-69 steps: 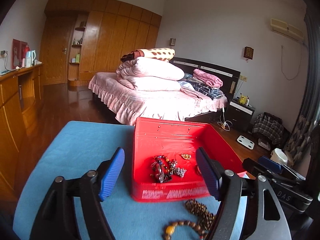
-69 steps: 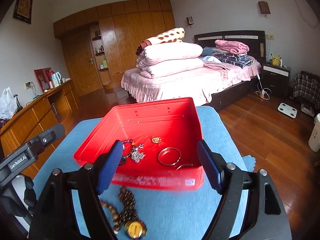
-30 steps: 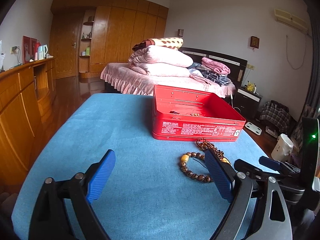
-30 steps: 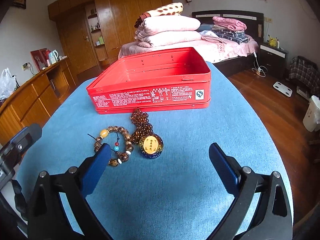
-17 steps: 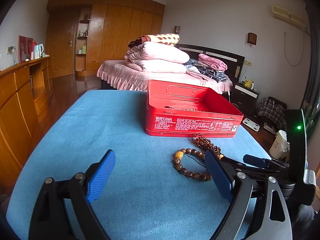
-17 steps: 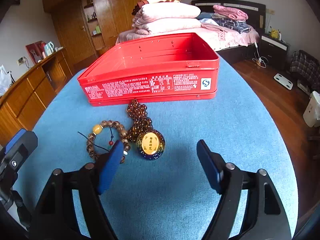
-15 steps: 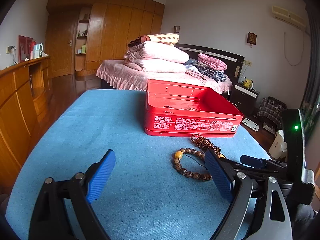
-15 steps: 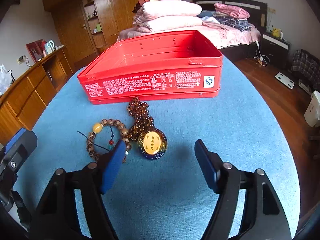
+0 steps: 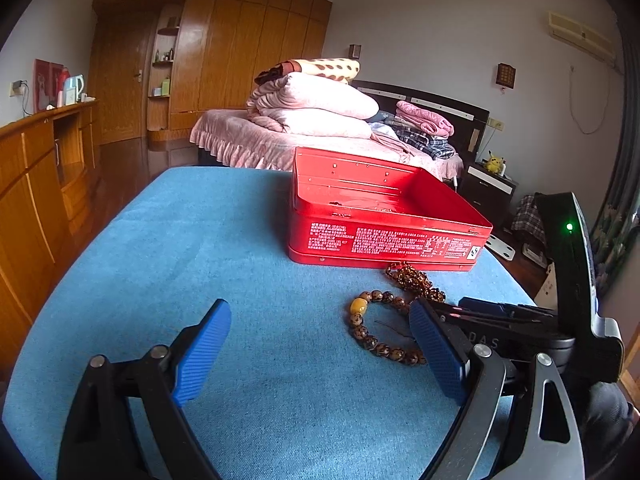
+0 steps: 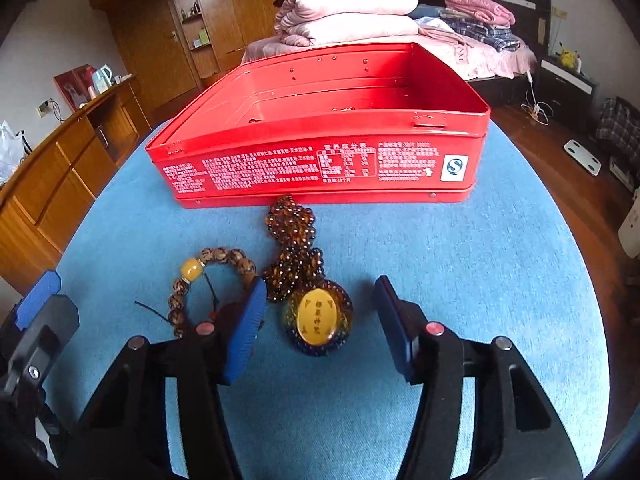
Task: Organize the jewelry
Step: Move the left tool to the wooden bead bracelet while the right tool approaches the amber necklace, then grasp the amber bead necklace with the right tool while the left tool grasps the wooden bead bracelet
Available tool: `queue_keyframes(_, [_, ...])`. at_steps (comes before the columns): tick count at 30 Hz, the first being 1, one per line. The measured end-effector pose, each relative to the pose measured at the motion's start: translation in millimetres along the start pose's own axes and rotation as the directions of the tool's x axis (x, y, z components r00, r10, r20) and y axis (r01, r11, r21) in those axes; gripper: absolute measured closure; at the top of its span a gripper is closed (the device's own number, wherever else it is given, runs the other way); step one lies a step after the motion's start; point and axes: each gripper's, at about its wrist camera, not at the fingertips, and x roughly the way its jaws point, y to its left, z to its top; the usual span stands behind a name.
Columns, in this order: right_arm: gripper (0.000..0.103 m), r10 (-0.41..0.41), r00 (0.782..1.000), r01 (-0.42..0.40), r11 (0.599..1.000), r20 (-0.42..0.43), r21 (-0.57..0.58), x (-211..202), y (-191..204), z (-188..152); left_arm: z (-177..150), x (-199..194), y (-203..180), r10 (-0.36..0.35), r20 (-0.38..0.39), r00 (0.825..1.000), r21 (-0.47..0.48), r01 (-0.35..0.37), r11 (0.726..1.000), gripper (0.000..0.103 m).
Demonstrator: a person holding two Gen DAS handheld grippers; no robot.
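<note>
An open red tin [image 10: 320, 168] stands on the blue table, with a few small pieces barely visible inside. In front of it lies a dark amber bead necklace [image 10: 294, 240] with an oval yellow pendant [image 10: 318, 322]. My right gripper [image 10: 320, 292] hangs just over the pendant, which lies between its closing jaws; the pads do not touch it. A brown bead bracelet [image 10: 188, 270] with one yellow bead lies left of the left finger. My left gripper [image 9: 320, 320] stays open and empty, short of the bracelet [image 9: 360, 320] and the tin [image 9: 380, 240].
The blue table cover [image 10: 500, 260] ends in a rounded edge, with wooden floor to the right. A wooden sideboard [image 9: 36, 184] runs along the left. A bed with folded quilts [image 9: 320, 108] stands behind the tin. The right gripper's body [image 9: 520, 320] shows beside my left finger.
The right gripper has moved forward and down over the pendant, and its jaws have narrowed around it. The left gripper has hardly moved.
</note>
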Motion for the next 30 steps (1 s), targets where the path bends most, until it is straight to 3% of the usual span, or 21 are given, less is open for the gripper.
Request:
queue_keyframes(12, [0.046, 0.020, 1.000, -0.020, 1.000, -0.008, -0.007, 11.9, 9.9, 14.6, 2.1, 1.9, 2.1, -0.022, -0.001, 1.000, -0.018, 0.022, 1.000, 0.014])
queue_keyframes(14, [0.048, 0.002, 1.000, -0.002, 1.000, -0.016, -0.023, 14.8, 12.4, 16.1, 2.5, 2.2, 1.5, -0.023, -0.004, 1.000, -0.014, 0.023, 1.000, 0.014])
queue_keyframes(20, [0.083, 0.056, 0.998, -0.056, 0.998, -0.009, 0.019, 12.8, 1.5, 15.9, 2.9, 4.1, -1.8, -0.019, -0.011, 1.000, -0.002, 0.019, 1.000, 0.014])
queue_keyframes(22, [0.083, 0.081, 0.997, -0.081, 0.996, -0.011, 0.048, 9.7, -6.4, 14.2, 2.1, 5.0, -4.8, -0.021, -0.015, 1.000, 0.000, 0.021, 1.000, 0.014])
queue_keyframes(30, [0.083, 0.022, 1.000, -0.024, 0.995, 0.015, 0.099, -16.5, -40.7, -3.6, -5.5, 15.7, -40.1, -0.082, -0.054, 0.995, 0.036, 0.084, 0.996, 0.014])
